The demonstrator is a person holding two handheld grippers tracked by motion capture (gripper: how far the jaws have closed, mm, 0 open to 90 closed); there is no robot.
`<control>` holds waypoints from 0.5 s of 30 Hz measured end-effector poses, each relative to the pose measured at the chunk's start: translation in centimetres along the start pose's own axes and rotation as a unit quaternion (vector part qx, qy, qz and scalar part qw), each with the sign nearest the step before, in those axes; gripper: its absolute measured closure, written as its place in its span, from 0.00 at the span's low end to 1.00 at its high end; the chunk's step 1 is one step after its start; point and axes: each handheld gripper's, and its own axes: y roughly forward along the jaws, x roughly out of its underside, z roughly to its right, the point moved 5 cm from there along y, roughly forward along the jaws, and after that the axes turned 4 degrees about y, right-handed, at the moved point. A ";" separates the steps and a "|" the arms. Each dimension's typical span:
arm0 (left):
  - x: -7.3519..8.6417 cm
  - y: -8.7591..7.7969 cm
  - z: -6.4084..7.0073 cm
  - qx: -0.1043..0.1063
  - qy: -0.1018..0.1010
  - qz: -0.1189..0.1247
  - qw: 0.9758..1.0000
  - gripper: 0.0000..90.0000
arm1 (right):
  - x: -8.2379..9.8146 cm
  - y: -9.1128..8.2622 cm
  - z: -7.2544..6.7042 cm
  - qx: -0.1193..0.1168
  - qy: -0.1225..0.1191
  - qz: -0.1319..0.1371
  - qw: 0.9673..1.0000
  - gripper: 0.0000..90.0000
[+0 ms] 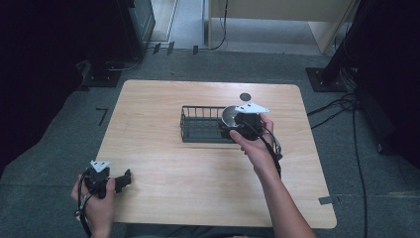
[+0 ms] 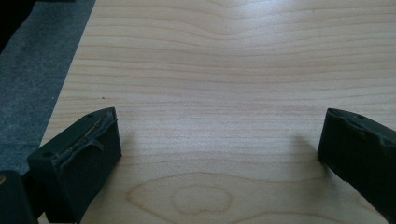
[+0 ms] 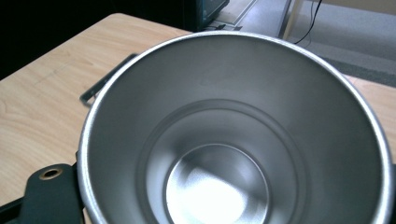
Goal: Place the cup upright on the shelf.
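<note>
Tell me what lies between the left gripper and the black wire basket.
Nothing: in the high view, bare wooden table runs from the left gripper to the black wire basket.

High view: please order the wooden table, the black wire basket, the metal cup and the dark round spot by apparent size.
1. wooden table
2. black wire basket
3. metal cup, partly hidden by the right gripper
4. dark round spot
</note>
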 end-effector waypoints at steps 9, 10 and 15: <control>0.0 0.0 0.0 0.000 0.000 0.000 1.000 0.00 | -1.6 1.7 0.8 0.009 0.002 0.003 1.000 0.19; 0.0 0.0 0.0 0.000 0.000 0.000 1.000 0.00 | -1.7 2.0 1.0 0.011 0.003 0.002 1.000 0.19; 0.0 0.0 0.0 0.000 0.000 0.000 1.000 0.00 | -1.9 3.6 1.7 0.019 0.006 -0.005 1.000 0.19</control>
